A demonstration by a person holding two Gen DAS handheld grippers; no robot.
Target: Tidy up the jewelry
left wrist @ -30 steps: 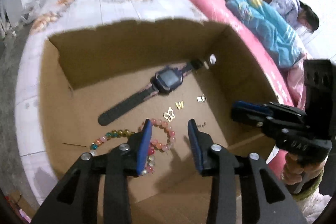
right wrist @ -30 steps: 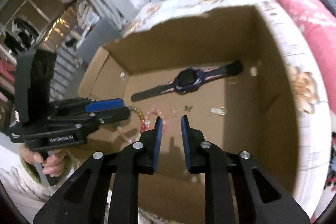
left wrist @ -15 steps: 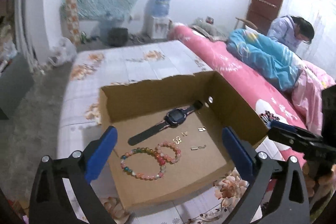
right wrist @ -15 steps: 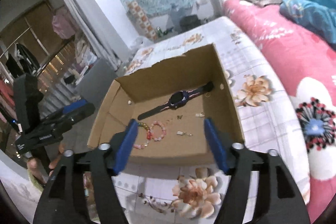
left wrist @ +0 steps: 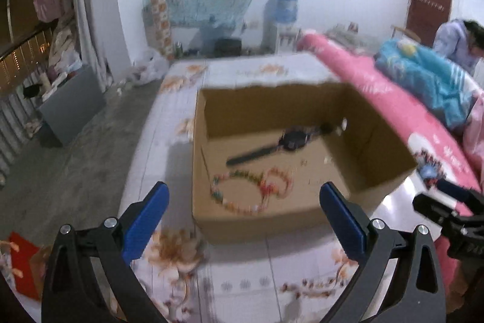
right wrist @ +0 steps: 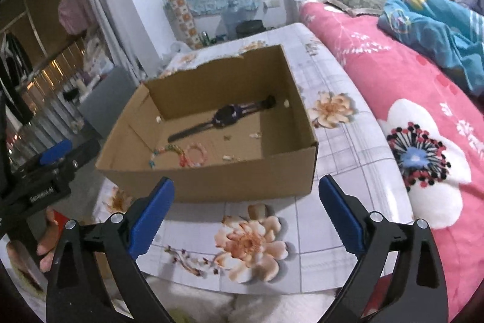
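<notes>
A second earlier both grippers were held low inside the cardboard box [right wrist: 211, 183] with their jaws narrow above the bracelets; now both have been drawn back, and the whole box is seen in the middle of each frame. The left gripper [left wrist: 243, 206] is seen with its jaws spread wide and nothing between them. The right gripper [right wrist: 245, 200] has just been opening, and its jaws are likewise wide and empty. On the box floor the watch [right wrist: 224, 117] is found in its former place near the far wall, and the two bead bracelets [right wrist: 181, 155] at the near left. The box is set on the flowered table [right wrist: 251, 238].
</notes>
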